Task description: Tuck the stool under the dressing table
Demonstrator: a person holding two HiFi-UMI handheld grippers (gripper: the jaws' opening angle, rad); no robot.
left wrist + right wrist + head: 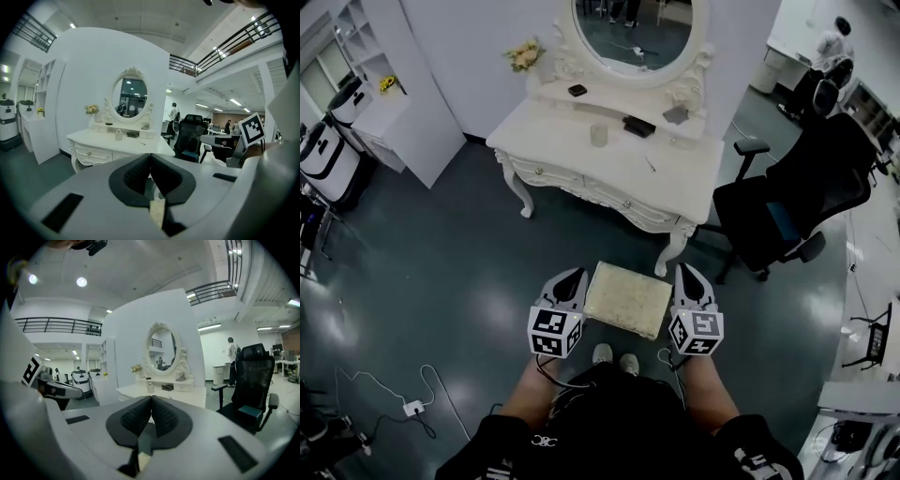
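Note:
A cream cushioned stool (627, 299) stands on the dark floor in front of the white dressing table (609, 169), outside its legs. My left gripper (573, 279) is at the stool's left side and my right gripper (686, 275) at its right side, both close beside the seat; touching cannot be told. Both are shut, with nothing between the pads. In the left gripper view the left gripper (150, 157) points at the dressing table (112, 140). The right gripper (152, 399) faces the dressing table (154, 390) and its oval mirror (160, 350).
A black office chair (797, 197) stands right of the table, close to the stool's path. White shelving (384, 84) is at the left, and a power strip with cable (412, 407) lies on the floor at lower left. Small items sit on the tabletop. A person stands far back at right.

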